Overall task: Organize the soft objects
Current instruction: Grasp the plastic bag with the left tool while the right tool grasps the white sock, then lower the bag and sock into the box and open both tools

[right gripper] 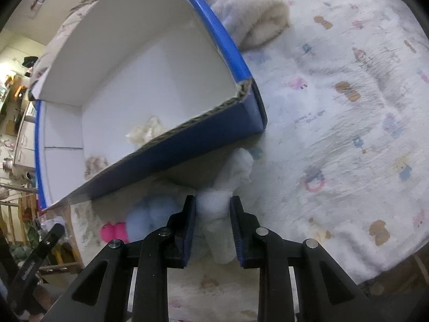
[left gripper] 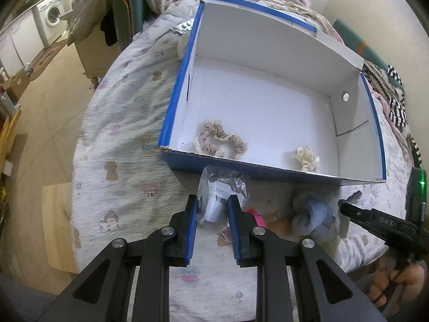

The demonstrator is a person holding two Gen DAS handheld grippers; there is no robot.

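Note:
A blue cardboard box (left gripper: pixel 171 107) with a white inside lies on the patterned bedspread. In it are a beige scrunchie (left gripper: pixel 222 139) and a cream scrunchie (left gripper: pixel 308 158); the cream one also shows in the right wrist view (right gripper: pixel 147 131). My left gripper (left gripper: pixel 213 201) is shut on a clear plastic bag (left gripper: pixel 222 185) with a barcode label, just in front of the box's near wall. My right gripper (right gripper: pixel 213 201) is shut on a white fluffy piece (right gripper: pixel 222 204) beside the box's corner (right gripper: pixel 249 86). A light blue fluffy item (left gripper: pixel 311 214) and a pink item (right gripper: pixel 114 230) lie between the grippers.
A fuzzy beige blanket (right gripper: pixel 257 13) lies beyond the box. Striped clothes (left gripper: pixel 396 102) sit at the bed's right. The bed's edge drops to a tiled floor (left gripper: pixel 53 107) on the left, with a wooden board (left gripper: pixel 57 228) and a washing machine (left gripper: pixel 52 16) beyond.

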